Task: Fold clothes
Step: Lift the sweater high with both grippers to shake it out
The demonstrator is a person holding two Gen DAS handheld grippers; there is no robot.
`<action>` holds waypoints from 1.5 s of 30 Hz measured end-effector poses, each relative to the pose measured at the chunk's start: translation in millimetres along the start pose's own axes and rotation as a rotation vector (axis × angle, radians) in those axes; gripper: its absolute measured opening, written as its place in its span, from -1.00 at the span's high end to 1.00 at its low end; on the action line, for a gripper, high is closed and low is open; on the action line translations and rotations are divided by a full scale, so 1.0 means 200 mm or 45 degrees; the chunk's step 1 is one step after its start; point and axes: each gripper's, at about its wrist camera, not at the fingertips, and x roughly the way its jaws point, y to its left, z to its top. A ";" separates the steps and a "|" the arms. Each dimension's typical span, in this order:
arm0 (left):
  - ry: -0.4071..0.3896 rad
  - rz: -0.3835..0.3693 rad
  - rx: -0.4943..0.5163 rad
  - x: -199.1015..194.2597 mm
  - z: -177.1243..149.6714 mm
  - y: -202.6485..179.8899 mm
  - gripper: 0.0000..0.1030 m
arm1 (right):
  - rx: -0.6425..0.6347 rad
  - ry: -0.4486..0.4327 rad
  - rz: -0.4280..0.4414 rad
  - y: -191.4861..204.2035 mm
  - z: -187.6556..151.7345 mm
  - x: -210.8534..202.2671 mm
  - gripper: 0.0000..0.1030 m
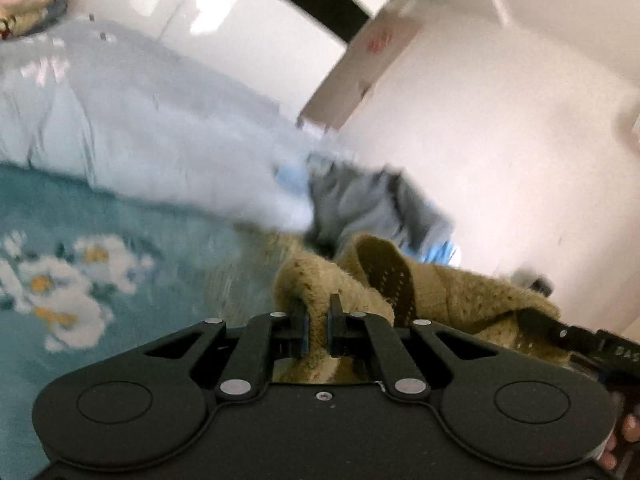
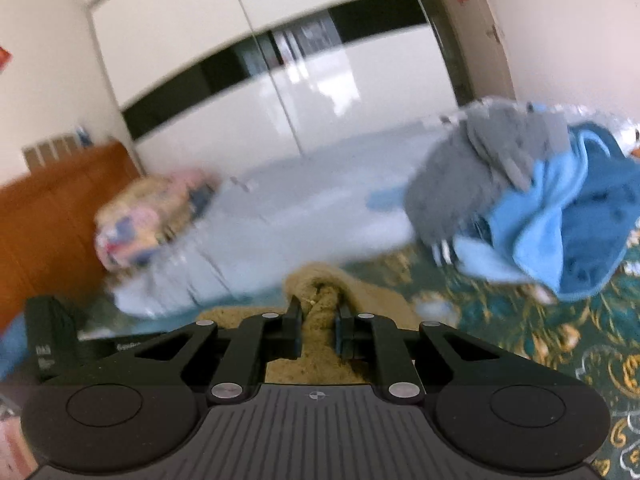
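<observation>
A tan knitted garment (image 1: pixel 460 292) hangs bunched between both grippers above the bed. My left gripper (image 1: pixel 318 312) is shut on a fold of it, and the fabric runs right to the other gripper's black body at the frame edge. In the right wrist view, my right gripper (image 2: pixel 318 312) is shut on a rolled edge of the same tan knit (image 2: pixel 320 304). A pile of grey and blue clothes (image 2: pixel 540 200) lies on the bed to the right, and shows as a grey-blue pile (image 1: pixel 372 204) in the left wrist view.
A teal floral bedspread (image 1: pixel 80 248) covers the bed, with a pale grey quilt (image 1: pixel 140 120) heaped behind. A patterned pillow (image 2: pixel 148 216) lies by the orange wooden headboard (image 2: pixel 52 216). White wardrobe doors (image 2: pixel 280 92) and walls stand beyond. Both views are motion-blurred.
</observation>
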 end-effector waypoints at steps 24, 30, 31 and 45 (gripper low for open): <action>-0.762 0.140 0.374 -1.73 0.49 -0.72 0.90 | -0.099 -0.463 0.427 0.61 0.53 -0.77 0.78; -0.806 0.216 0.449 -1.88 0.52 -0.84 0.86 | -0.137 -0.500 0.491 0.68 0.60 -0.89 0.78; -0.809 0.233 0.452 -1.89 0.54 -0.85 0.85 | -0.143 -0.506 0.496 0.69 0.61 -0.89 0.78; -0.336 0.581 0.169 -0.98 0.46 0.01 0.79 | -0.146 -0.080 0.212 0.57 0.57 0.12 0.77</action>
